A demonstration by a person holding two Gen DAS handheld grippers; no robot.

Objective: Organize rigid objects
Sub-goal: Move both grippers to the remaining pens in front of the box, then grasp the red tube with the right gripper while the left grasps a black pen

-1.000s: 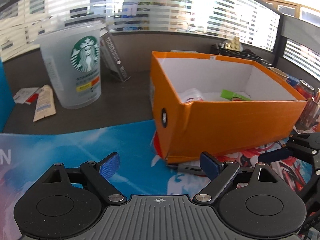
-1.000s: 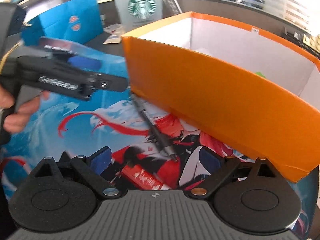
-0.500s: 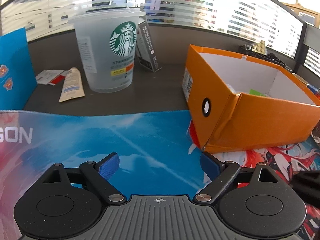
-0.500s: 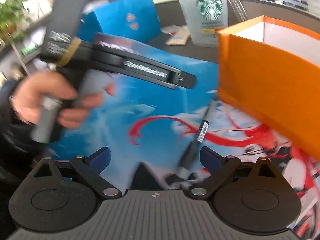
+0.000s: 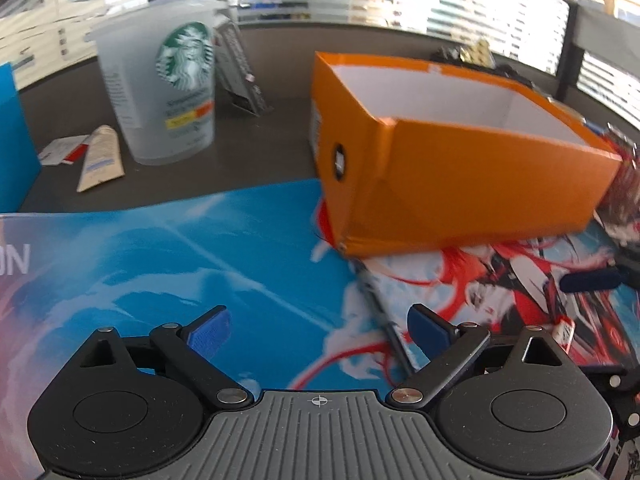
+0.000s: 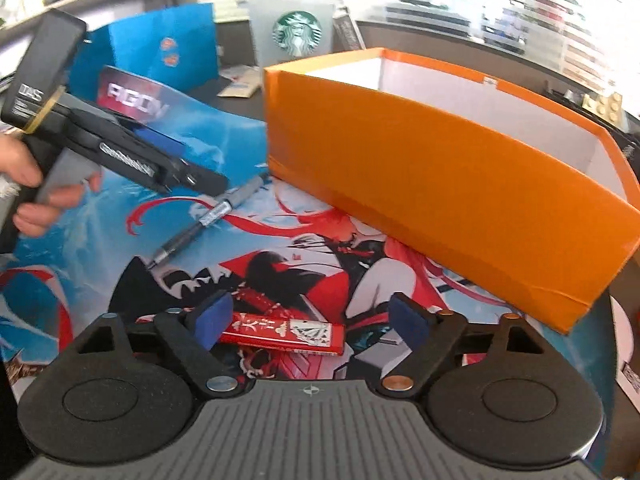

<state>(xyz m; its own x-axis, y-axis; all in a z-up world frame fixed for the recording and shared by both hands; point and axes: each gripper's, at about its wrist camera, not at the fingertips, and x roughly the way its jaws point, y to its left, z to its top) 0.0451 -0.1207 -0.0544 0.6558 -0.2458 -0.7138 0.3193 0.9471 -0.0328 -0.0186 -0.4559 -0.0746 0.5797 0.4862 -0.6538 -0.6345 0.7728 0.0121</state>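
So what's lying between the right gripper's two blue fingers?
In the right wrist view, a red card pack lies flat on the picture mat between the open right gripper fingers, untouched.

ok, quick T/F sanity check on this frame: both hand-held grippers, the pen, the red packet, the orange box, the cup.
1. The right hand-held gripper is open, with the red packet lying between its fingers. True.
2. The pen is inside the orange box. False: it lies on the printed mat, in front of the box.
3. The left hand-held gripper is shut on the pen. False: it is open and holds nothing.
4. The Starbucks cup stands upright on the desk behind the mat. True.
5. The orange box has its lid on. False: its top is open.
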